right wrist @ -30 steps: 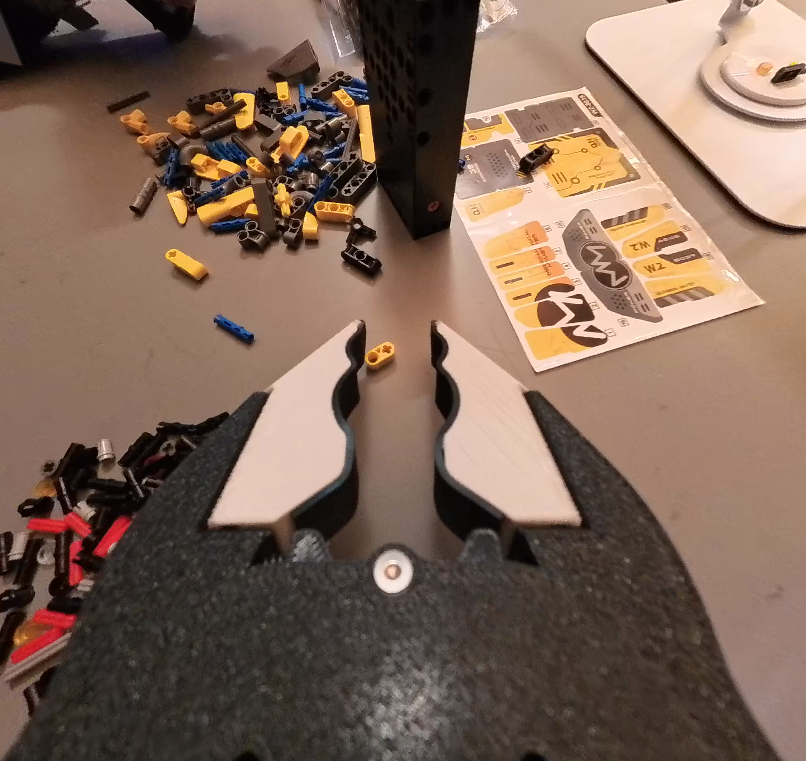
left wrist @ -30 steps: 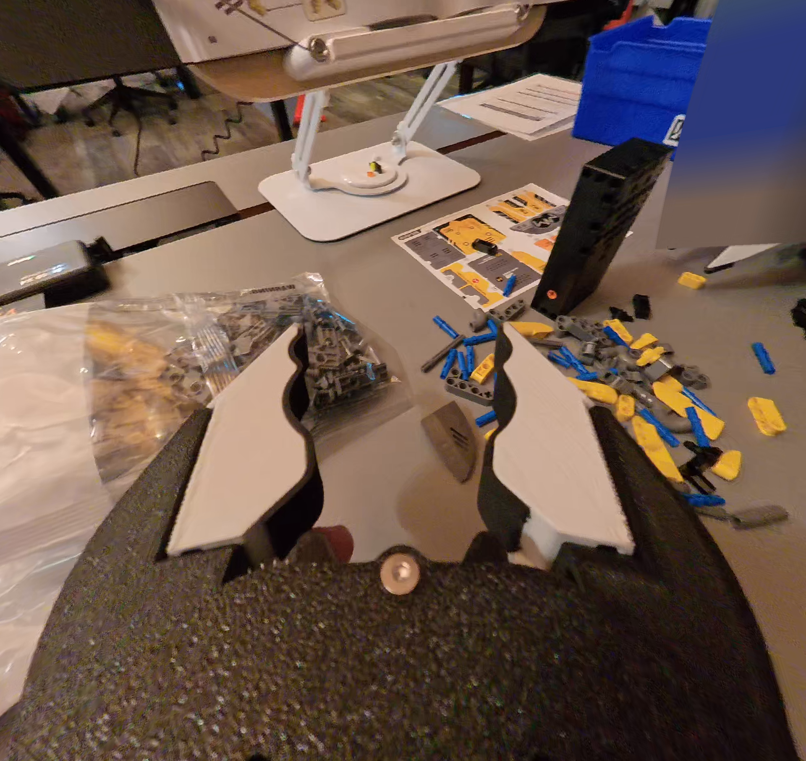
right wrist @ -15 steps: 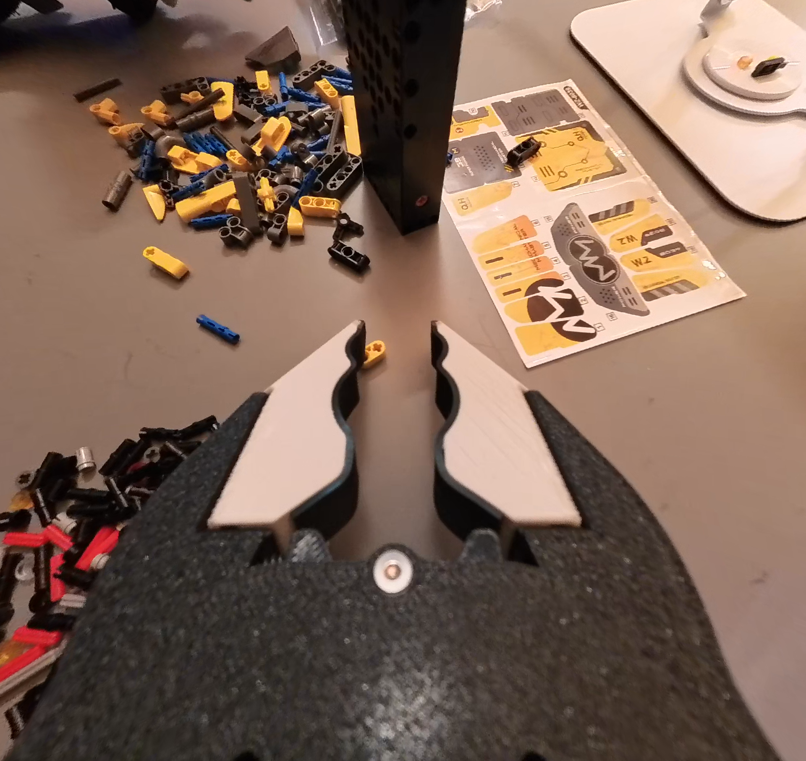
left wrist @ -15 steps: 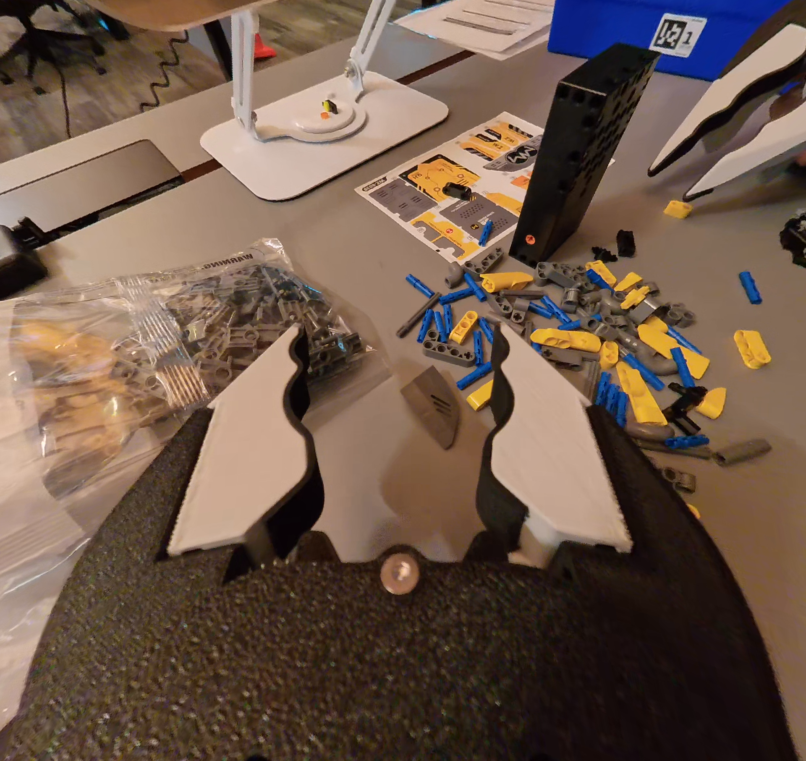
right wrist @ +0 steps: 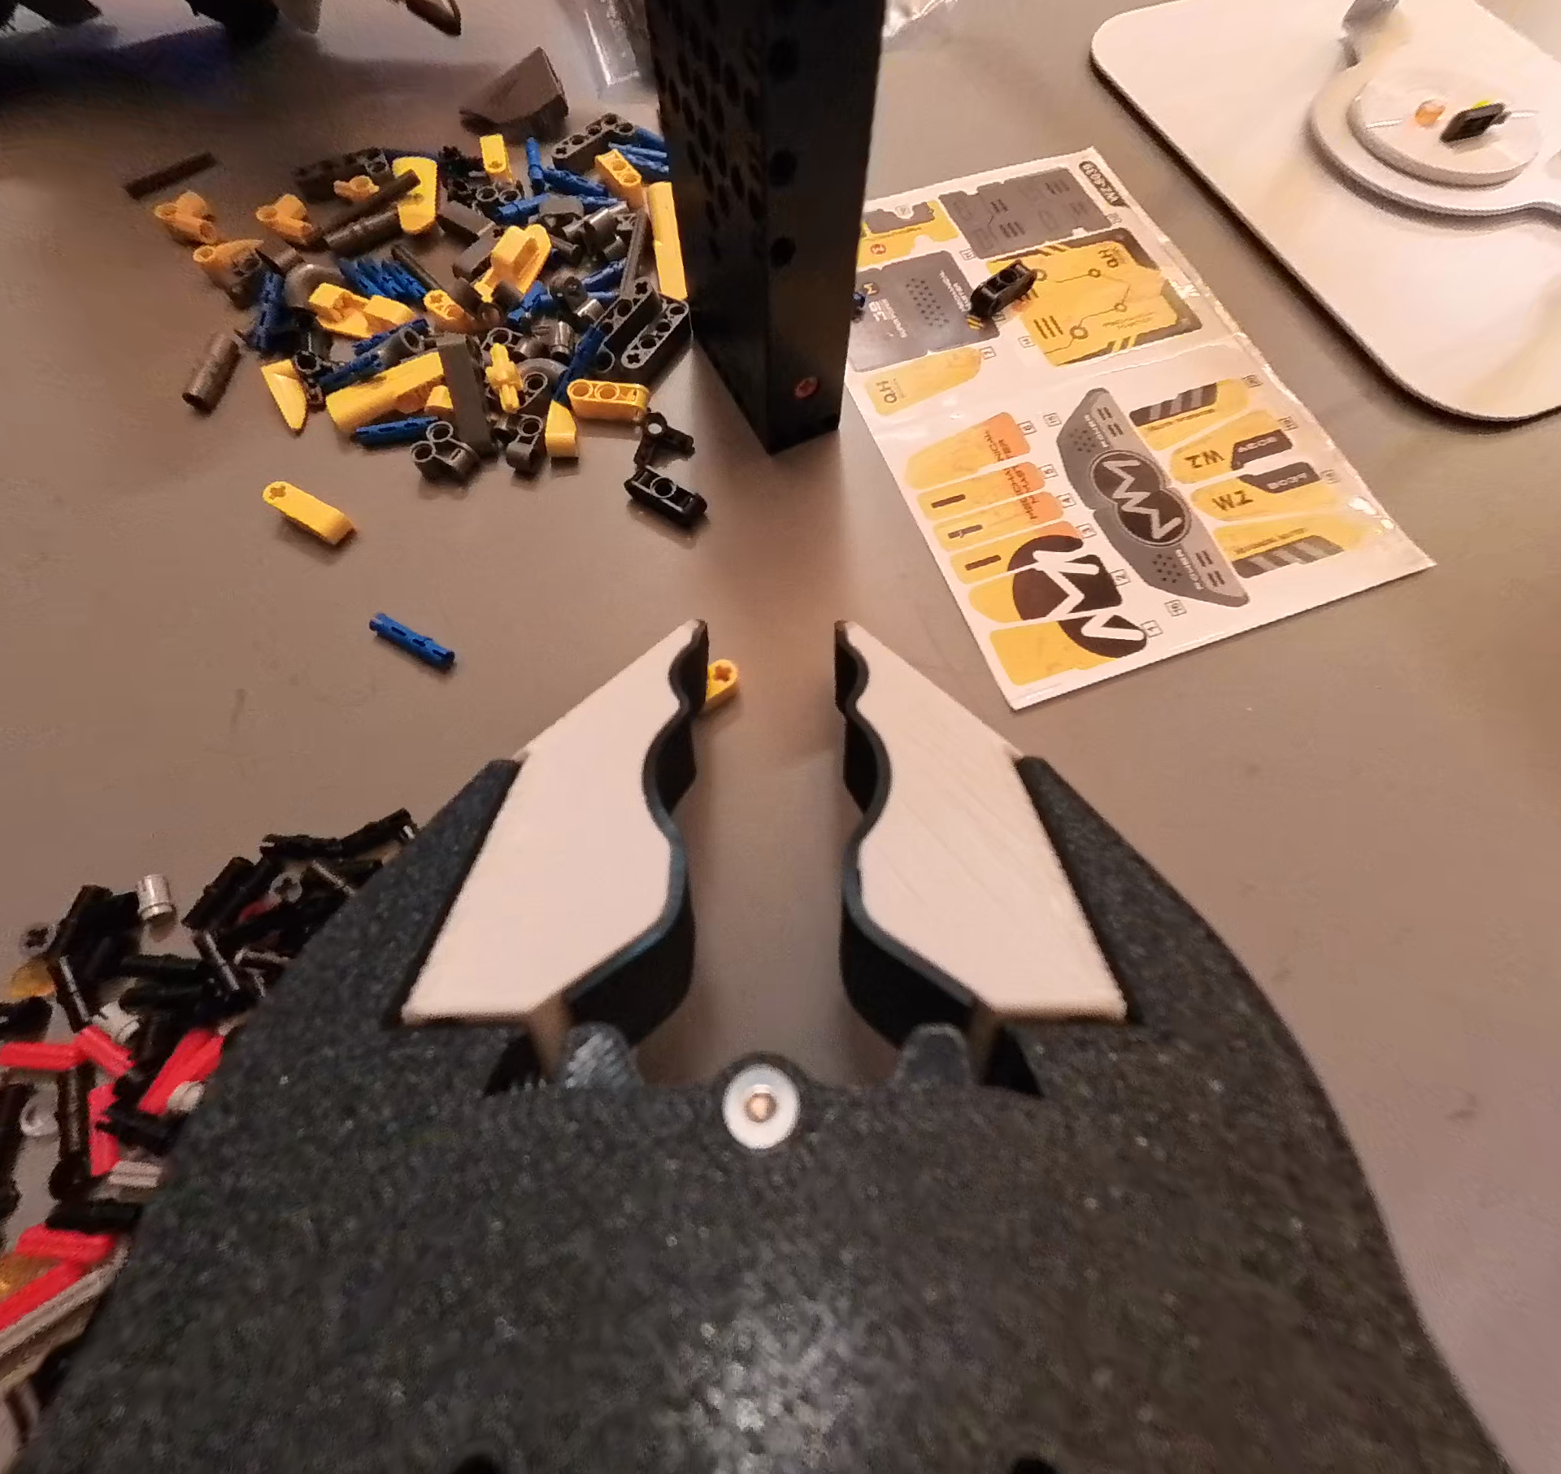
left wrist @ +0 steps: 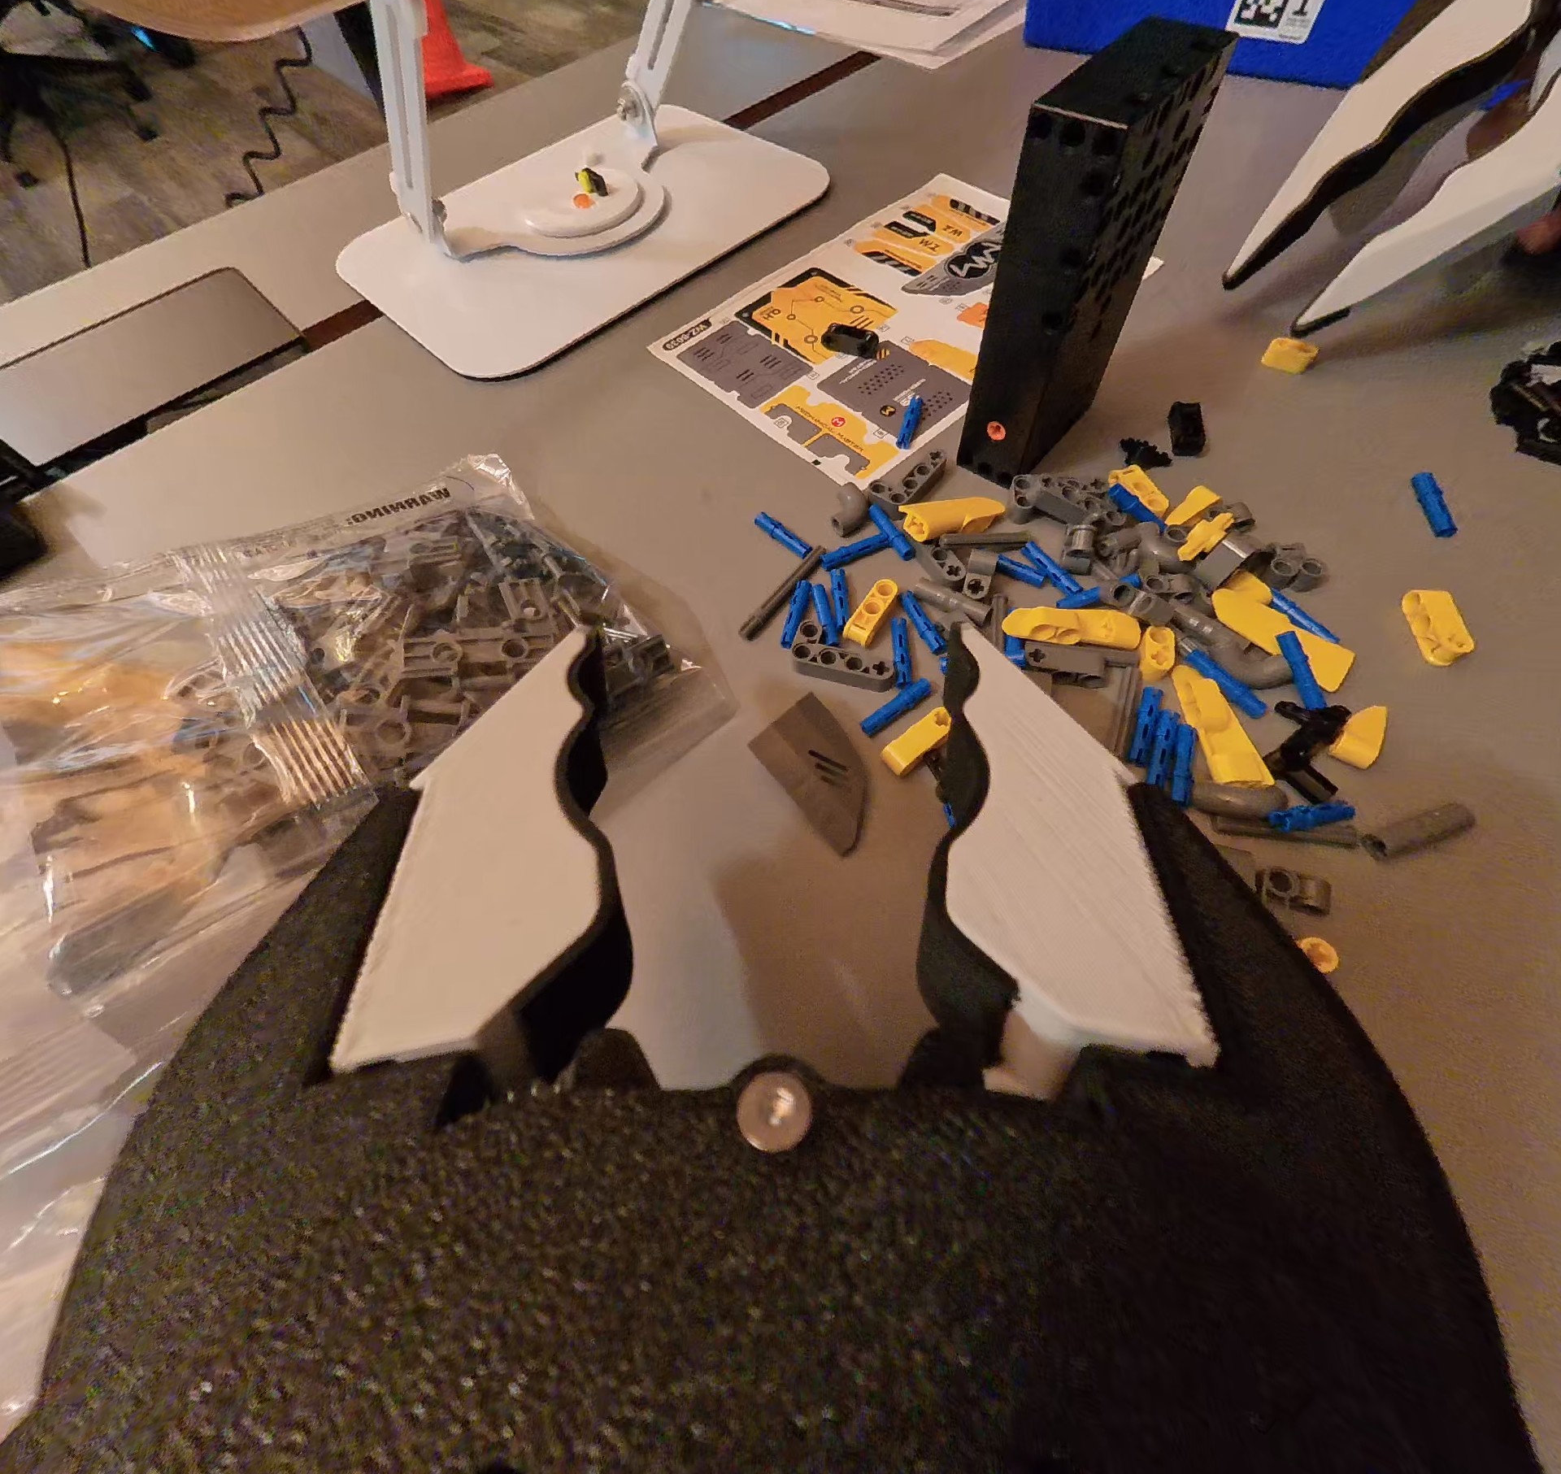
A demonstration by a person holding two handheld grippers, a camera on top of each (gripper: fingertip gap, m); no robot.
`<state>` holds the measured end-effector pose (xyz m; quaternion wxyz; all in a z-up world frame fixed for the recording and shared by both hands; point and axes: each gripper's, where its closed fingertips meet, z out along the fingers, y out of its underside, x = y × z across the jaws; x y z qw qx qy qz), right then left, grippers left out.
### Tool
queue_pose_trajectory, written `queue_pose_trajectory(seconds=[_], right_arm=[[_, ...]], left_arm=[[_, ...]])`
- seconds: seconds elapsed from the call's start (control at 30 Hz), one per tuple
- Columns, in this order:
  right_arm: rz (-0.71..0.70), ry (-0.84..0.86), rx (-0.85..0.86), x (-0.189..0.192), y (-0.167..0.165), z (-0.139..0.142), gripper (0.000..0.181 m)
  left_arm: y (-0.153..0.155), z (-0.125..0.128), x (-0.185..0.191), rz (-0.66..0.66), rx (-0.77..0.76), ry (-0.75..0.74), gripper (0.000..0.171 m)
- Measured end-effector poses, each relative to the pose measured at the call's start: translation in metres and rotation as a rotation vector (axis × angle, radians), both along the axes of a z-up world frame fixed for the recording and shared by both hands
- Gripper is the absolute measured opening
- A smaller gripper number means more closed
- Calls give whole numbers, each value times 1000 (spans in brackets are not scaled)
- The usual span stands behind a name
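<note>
while both tongs gape empty | clear bag point(left wrist: 355, 656) holds grey pieces

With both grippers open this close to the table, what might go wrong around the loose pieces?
1. The small yellow piece lies right at the right gripper's own left finger; a slight sideways nudge would probably flick it away.
2. The tall black block stands on end just ahead, beside the loose parts pile; a bump may topple it.
3. The left gripper straddles a grey wedge piece, with the clear bag of parts under its left finger, which could snag.
</note>
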<state>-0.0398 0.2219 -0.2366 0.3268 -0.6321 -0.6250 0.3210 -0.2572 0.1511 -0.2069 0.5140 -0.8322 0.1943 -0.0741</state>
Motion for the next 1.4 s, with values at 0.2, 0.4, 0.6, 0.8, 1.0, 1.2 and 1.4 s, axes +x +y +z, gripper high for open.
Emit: queue_pose_trajectory(seconds=[0.2, 0.4, 0.6, 0.8, 1.0, 1.2, 1.4], right_arm=[[-27, 56, -49, 1, 5, 9, 29], [-29, 47, -43, 1, 6, 7, 29], [-20, 43, -35, 1, 4, 7, 29], [-12, 40, -30, 0, 3, 6, 29], [11, 49, -17, -2, -2, 8, 29], [13, 43, -14, -2, -2, 7, 29], [14, 38, -13, -2, -2, 6, 29]], left_arm=[[-1, 2, 1, -11, 6, -14, 70], [-1, 0, 2, -15, 2, 2, 70], [-1, 0, 3, -17, -1, 6, 70], [-2, -4, 4, -23, -22, 9, 70], [-2, -4, 3, -20, -25, 4, 70], [-3, -5, 5, -26, -30, 13, 70], [-3, -6, 5, -29, -34, 17, 70]])
